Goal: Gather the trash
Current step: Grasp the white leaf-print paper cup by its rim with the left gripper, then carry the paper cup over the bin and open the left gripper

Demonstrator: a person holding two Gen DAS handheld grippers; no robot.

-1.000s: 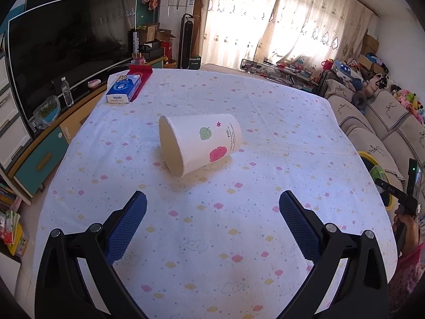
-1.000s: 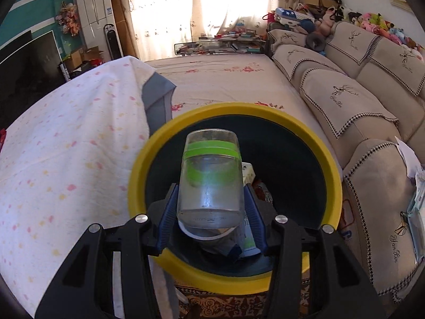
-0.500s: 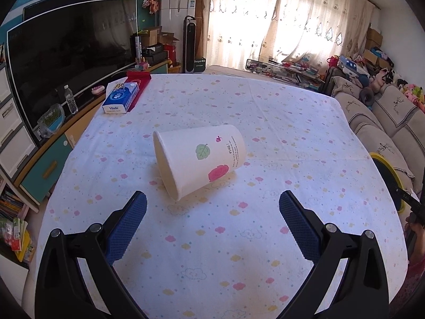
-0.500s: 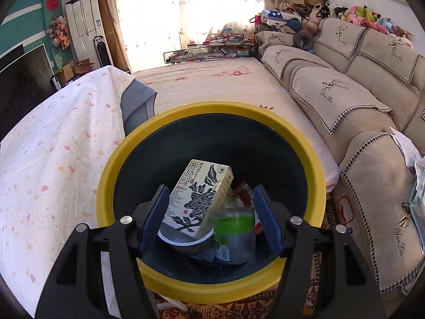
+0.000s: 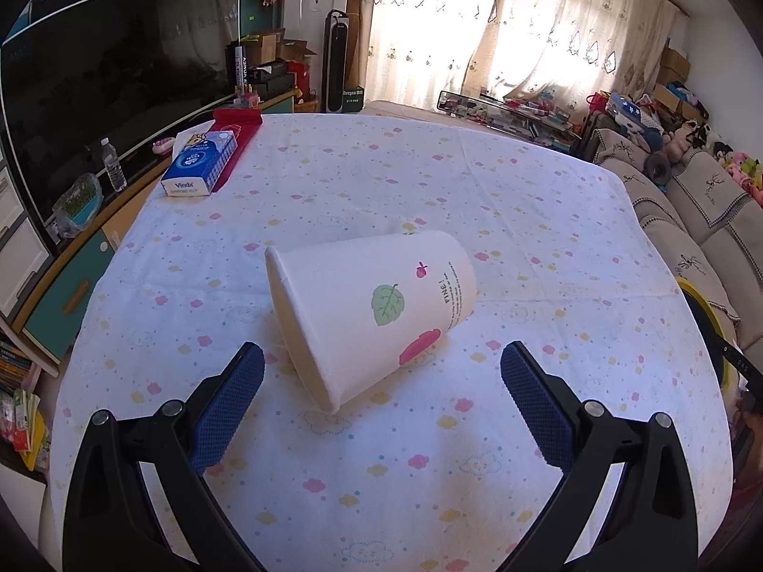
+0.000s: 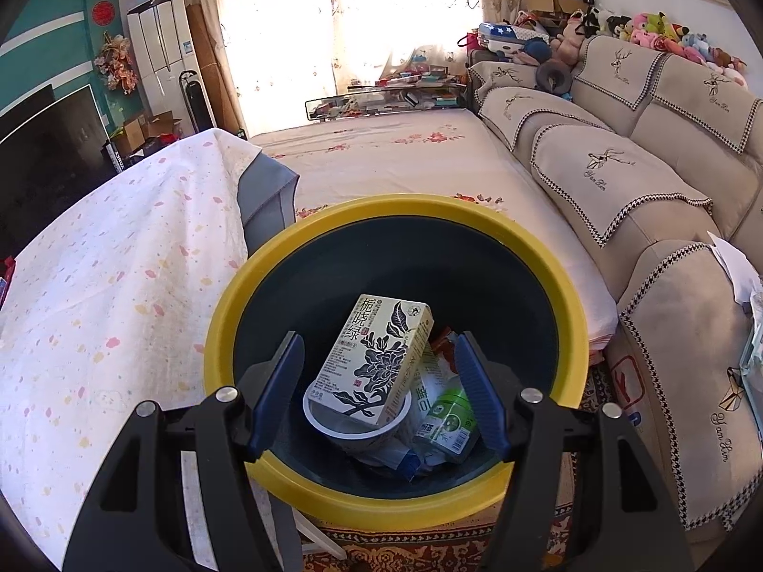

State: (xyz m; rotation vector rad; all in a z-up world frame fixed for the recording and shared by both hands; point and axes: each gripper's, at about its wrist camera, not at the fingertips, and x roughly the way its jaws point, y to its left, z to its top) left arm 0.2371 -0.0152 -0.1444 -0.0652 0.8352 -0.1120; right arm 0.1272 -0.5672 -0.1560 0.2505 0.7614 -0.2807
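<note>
A white paper cup [image 5: 376,319] with a green leaf and pink prints lies on its side on the flowered tablecloth [image 5: 477,181], mouth toward the lower left. My left gripper [image 5: 380,352] is open, its blue pads either side of the cup's near end and not touching it. My right gripper [image 6: 379,338] hangs open over the yellow-rimmed trash bin [image 6: 396,205] with nothing between its pads. In the bin lie a black-and-cream carton [image 6: 376,357], a clear bottle with a green label [image 6: 446,422] and a white-rimmed bowl [image 6: 334,422].
A blue tissue box [image 5: 200,164] sits on a red mat at the table's far left. A large TV [image 5: 119,57] stands to the left, a beige sofa [image 6: 644,181] to the right. The bin's rim [image 5: 701,300] shows beside the table's right edge.
My right gripper opened and let go of the green-labelled bottle, which now lies in the bin. My left gripper has come closer to the paper cup.
</note>
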